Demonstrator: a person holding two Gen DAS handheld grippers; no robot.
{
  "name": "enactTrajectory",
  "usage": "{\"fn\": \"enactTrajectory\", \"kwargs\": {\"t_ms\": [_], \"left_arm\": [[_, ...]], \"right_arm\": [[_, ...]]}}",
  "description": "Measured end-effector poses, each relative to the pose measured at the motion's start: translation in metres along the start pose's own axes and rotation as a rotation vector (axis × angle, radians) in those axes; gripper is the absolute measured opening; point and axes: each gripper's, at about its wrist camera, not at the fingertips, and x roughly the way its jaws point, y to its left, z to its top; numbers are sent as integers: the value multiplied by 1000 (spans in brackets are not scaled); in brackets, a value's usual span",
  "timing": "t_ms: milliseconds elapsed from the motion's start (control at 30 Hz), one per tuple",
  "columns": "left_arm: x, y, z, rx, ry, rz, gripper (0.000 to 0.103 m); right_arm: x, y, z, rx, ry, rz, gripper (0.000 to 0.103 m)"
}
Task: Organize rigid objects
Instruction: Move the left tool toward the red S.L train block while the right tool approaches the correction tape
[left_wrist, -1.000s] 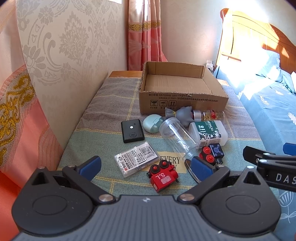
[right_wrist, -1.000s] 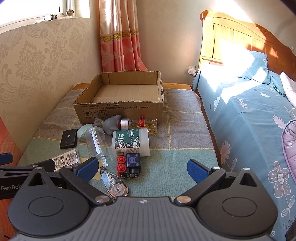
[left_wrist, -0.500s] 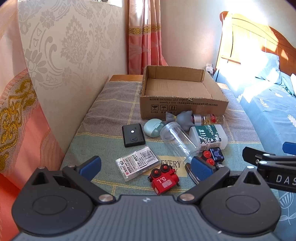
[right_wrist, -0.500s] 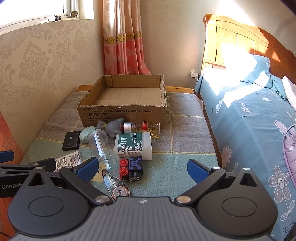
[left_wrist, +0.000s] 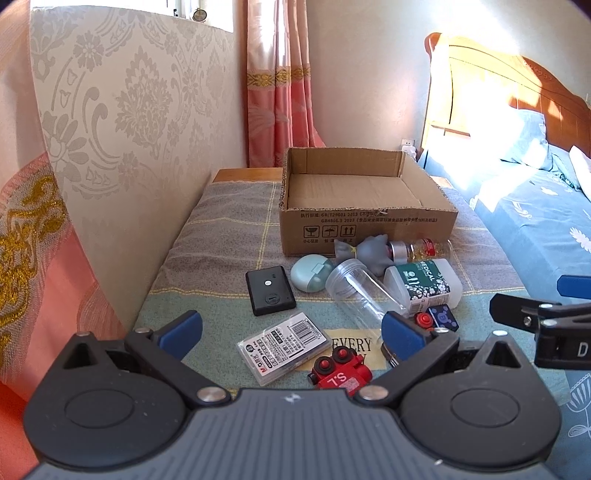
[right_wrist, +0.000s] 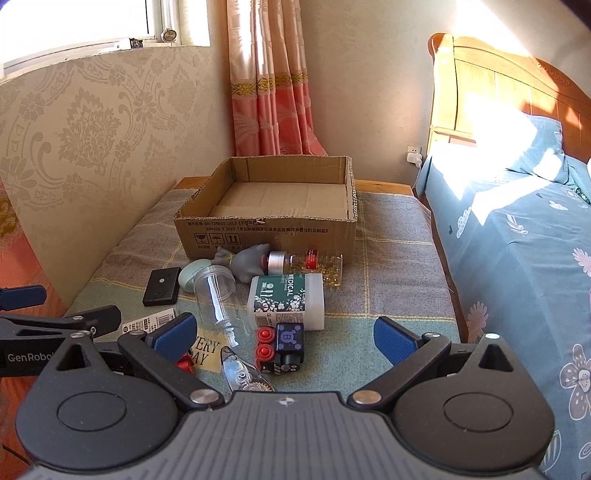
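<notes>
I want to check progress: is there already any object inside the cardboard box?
No. In the right wrist view the box shows only its bare cardboard floor; everything lies outside it.

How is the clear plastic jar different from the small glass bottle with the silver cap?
The clear plastic jar is empty and open at its mouth, while the small glass bottle holds yellow capsules and is closed by a silver cap. The jar is wider and has no label; the bottle wears a red one. Both are see-through and lie on their sides on the blanket.

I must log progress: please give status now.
Both tongs, left and right, open, empty. Cardboard box empty. Items lie loose before it; nothing blocks.
</notes>
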Motion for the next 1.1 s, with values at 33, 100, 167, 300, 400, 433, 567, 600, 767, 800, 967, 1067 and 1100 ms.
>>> {"fn": "enactTrajectory", "kwargs": {"t_ms": [33, 100, 167, 300, 400, 433, 567, 600, 767, 800, 967, 1067, 1100], "left_arm": [[4, 3, -1, -2, 8, 10, 103], [10, 8, -4, -6, 22, 15, 103], [18, 13, -9, -15, 42, 21, 102], [34, 21, -22, -11, 92, 29, 102], [47, 26, -32, -8, 131, 39, 102], [52, 29, -36, -12, 146, 38, 102], [61, 37, -43, -31, 175, 28, 102], [61, 37, -43, -32, 172, 19, 102], [54, 29, -36, 7, 132, -50, 102], [53, 26, -34, 17, 125, -60, 102], [53, 12, -32, 74, 108, -108, 102], [55, 5, -33, 103, 114, -131, 102], [55, 3, -34, 112, 115, -138, 102]], "right_arm": [[2, -1, -1, -4, -1, 7, 103], [8, -1, -4, -18, 3, 20, 103], [16, -2, -9, -38, 14, 34, 103], [34, -2, -22, -84, 57, 45, 103], [51, -2, -33, -113, 103, 43, 103], [56, -2, -36, -121, 119, 44, 103], [77, 0, -50, -149, 175, 43, 103], [81, 1, -52, -152, 184, 43, 103], [98, 7, -57, -157, 215, 74, 103], [100, 9, -58, -158, 215, 71, 103], [111, 11, -62, -182, 218, 39, 103], [109, 0, -63, -158, 213, 33, 103], [107, -5, -64, -157, 213, 24, 103]]}}
